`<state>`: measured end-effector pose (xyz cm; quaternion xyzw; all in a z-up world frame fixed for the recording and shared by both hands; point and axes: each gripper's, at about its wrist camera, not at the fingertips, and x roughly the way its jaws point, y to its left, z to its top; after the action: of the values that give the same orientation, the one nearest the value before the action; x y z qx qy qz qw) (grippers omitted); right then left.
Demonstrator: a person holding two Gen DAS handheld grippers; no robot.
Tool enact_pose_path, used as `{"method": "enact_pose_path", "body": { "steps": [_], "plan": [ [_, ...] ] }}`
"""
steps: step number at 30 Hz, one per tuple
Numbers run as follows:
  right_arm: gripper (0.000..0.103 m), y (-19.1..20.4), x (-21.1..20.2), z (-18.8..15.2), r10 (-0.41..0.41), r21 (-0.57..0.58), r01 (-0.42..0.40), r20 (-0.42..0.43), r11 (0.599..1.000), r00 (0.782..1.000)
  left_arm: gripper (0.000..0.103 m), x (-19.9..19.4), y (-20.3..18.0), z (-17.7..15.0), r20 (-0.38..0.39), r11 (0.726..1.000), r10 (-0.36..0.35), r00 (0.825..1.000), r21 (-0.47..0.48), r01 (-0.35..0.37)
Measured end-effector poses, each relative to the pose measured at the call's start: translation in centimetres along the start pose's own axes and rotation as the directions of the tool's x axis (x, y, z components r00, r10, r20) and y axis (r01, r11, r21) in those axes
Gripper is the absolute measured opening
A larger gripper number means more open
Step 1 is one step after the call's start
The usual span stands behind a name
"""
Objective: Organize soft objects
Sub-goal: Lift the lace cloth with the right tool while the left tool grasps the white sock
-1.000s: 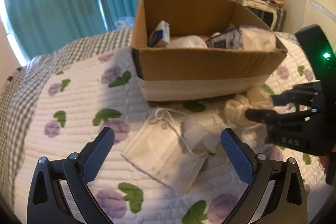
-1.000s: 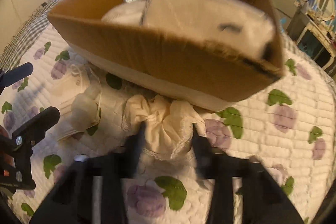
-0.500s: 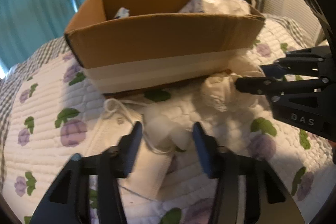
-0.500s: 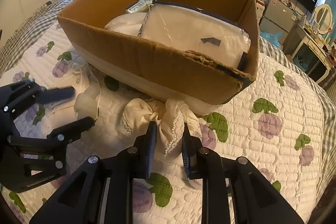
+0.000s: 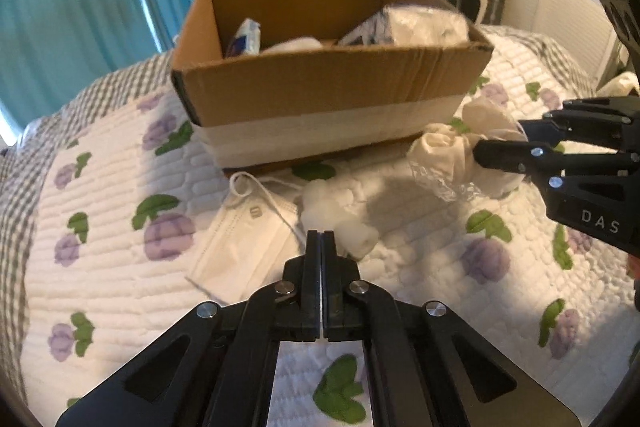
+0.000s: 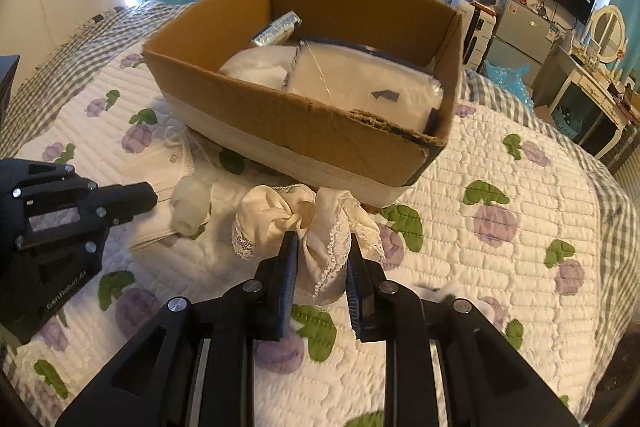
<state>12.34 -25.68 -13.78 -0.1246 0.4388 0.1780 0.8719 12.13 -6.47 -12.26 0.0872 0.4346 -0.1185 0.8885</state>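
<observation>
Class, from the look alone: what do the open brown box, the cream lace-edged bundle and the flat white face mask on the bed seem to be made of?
Open brown box: matte corrugated cardboard, judging by its frayed fluted rim. Cream lace-edged bundle: soft woven cloth, probably cotton, crumpled, with lace trim. Flat white face mask: likely nonwoven fabric, pleated, with string loops.

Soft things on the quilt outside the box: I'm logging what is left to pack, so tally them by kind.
Face mask: 1
Cream lace-trimmed cloth, between the right gripper's fingers: 1
Small translucent white bundle, beyond the closed left gripper: 1
Total: 3
</observation>
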Motion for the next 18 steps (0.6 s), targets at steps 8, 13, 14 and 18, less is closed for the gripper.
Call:
{"method": "enact_pose_path", "body": {
  "steps": [8, 13, 14, 18],
  "plan": [
    [0.022, 0.6, -3.3, 0.4, -0.025, -0.024, 0.026, 0.035, 0.999, 0.999, 0.007, -1.7, -0.8, 0.4, 0.013, 0.999, 0.007, 1.0, 0.038, -0.007],
    [0.022, 0.6, -3.1, 0.4, -0.018, -0.025, 0.019, 0.036, 1.0, 0.999, 0.009, 0.3, -0.4, 0.4, -0.054, 1.0, -0.02, 0.998, 0.009, 0.021],
    [0.022, 0.5, -2.8, 0.4, -0.016, -0.025, 0.016, 0.033, 1.0, 0.999, 0.009, 1.1, -0.2, 0.5, -0.071, 1.0, -0.025, 0.997, -0.004, 0.025],
    [0.022, -0.1, -1.3, 0.1, -0.008, -0.019, 0.009, 0.015, 1.0, 1.0, 0.012, 2.5, -0.3, 0.5, -0.08, 0.999, -0.042, 0.996, -0.014, 0.041]
  ]
}}
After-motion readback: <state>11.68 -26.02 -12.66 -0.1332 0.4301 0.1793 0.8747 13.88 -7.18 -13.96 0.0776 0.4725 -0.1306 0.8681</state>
